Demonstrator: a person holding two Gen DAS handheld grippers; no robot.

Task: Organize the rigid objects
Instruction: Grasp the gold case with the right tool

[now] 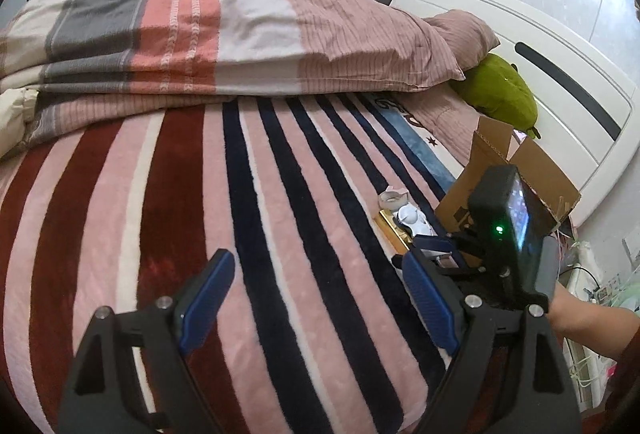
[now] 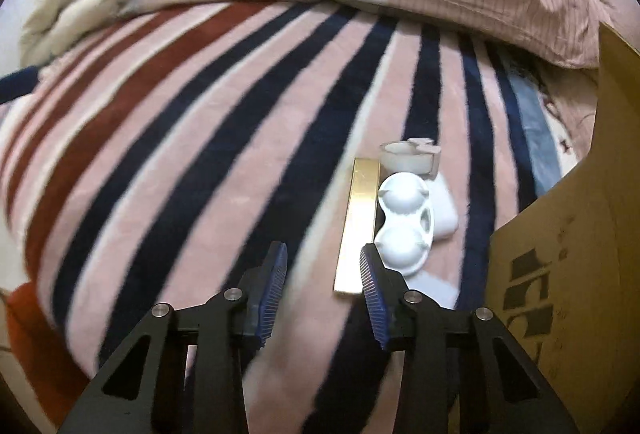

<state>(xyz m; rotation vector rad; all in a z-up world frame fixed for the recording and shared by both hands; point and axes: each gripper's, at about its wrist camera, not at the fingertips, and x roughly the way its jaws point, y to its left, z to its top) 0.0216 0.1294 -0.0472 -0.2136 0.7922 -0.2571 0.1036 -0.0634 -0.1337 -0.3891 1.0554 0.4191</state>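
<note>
While the left gripper (image 1: 316,298) gapes empty, the right gripper (image 2: 323,274) hangs parted beside the gold bar (image 2: 358,226).

Four small items cluster on one striped blanket (image 2: 200,137): one gold bar (image 2: 358,226), one white two-cup tray (image 2: 404,224), one white flat pad (image 2: 444,211) to its right and one pale ring-shaped holder (image 2: 408,157) at the far end. One open cardboard box (image 2: 568,234) stands at right. Two grippers appear, left (image 1: 316,304) and right (image 2: 323,286). One folded duvet (image 1: 224,33), one pillow (image 1: 464,33) and one green plush toy (image 1: 500,93) lie farther off.
</note>
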